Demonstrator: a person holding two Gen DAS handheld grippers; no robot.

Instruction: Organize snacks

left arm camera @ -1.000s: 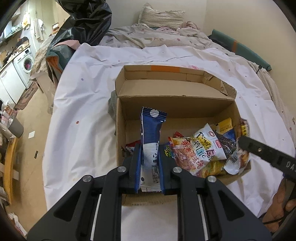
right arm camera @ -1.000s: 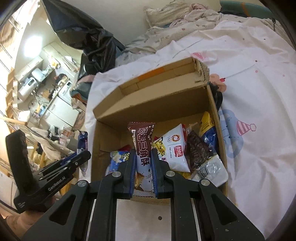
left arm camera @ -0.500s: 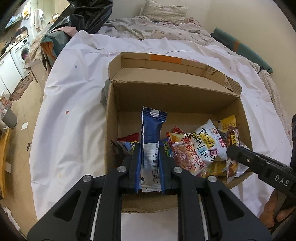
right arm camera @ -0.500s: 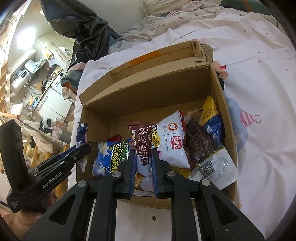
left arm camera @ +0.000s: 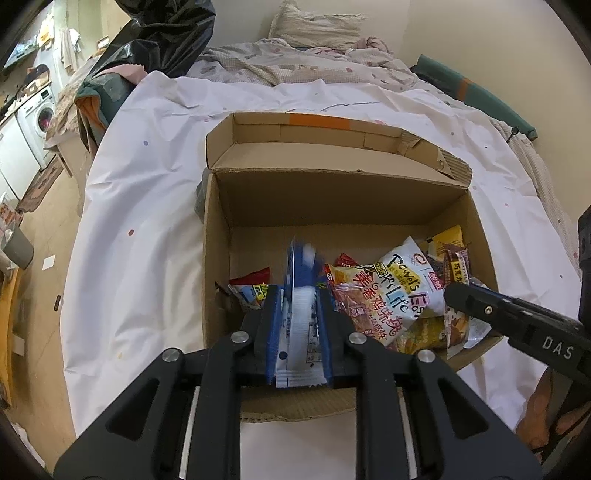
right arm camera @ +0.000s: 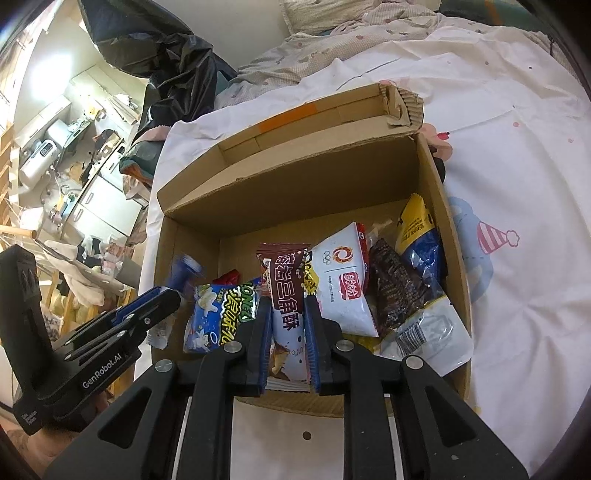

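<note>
Grippers are hovering over an open cardboard box [left arm camera: 216,236] of snack packets on a white bedsheet [left arm camera: 147,206]. Left gripper [left arm camera: 298,325] is pinching a blue-and-white packet [left arm camera: 300,317], its top blurred. Right gripper [right arm camera: 286,332] is pinching a brown-and-white wafer packet [right arm camera: 286,291], both above the box's near edge.

A bed [left arm camera: 147,229] covered by a white sheet [right arm camera: 517,155] with small coloured dots and a cartoon party-hat print. An open cardboard box [left arm camera: 332,192] sits directly on the sheet, near the bed's near edge. At the far end lie a rumpled dotted quilt [left arm camera: 295,62] and a pillow [left arm camera: 317,29] against the wall. A black plastic bag [left arm camera: 166,33] bulges at the far left corner.
</note>
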